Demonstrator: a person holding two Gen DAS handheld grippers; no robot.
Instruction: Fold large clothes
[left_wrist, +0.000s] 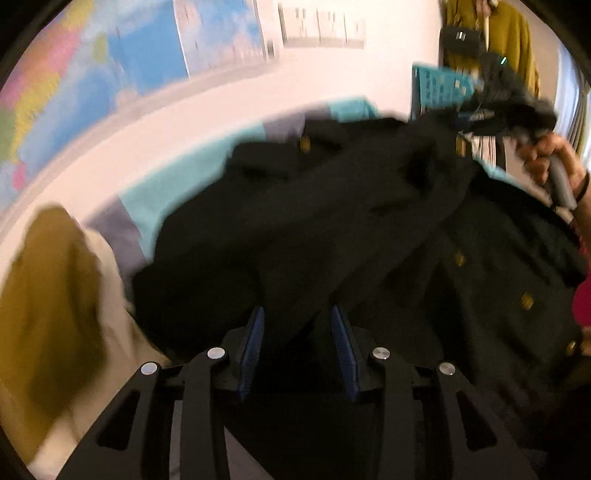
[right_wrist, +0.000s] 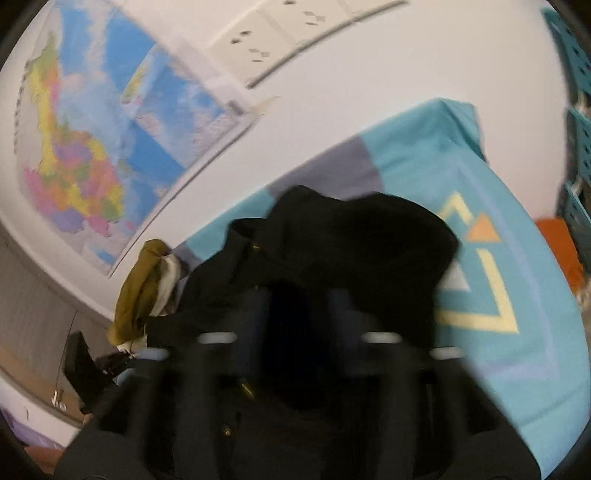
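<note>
Left wrist view: black coat (left_wrist: 332, 206) with brass buttons lies heaped on a teal bedspread (left_wrist: 155, 199), most of it bunched, one long fold running diagonally toward the far right. Left gripper (left_wrist: 297, 325) sits low over the near edge; blue pads stand apart with dark cloth lying between them, not pinched that I can see, so I read these jaws as released. Right gripper (left_wrist: 517, 99) shows at the far right, the person's hand (left_wrist: 550, 158) wrapped round its handle, raised above the coat's far end.

Right wrist view: heavy blur. Right gripper (right_wrist: 301, 314) points down at the black heap, jaws parted; cloth sits just ahead, but whether any is caught I cannot tell. Olive-and-cream garment (right_wrist: 142, 291) lies beside the coat at the bed edge.

Risks, my judgement:
- Left jaws could close on several layers at once, since the cloth is bunched; the fold would drag crooked.
- Thick fabric may slip from a shallow bite.
- Stray olive garment sits near enough to be snagged.

Pose: left gripper pitched steeply down, close to the cloth; right gripper tilted down less steeply, higher.
</note>
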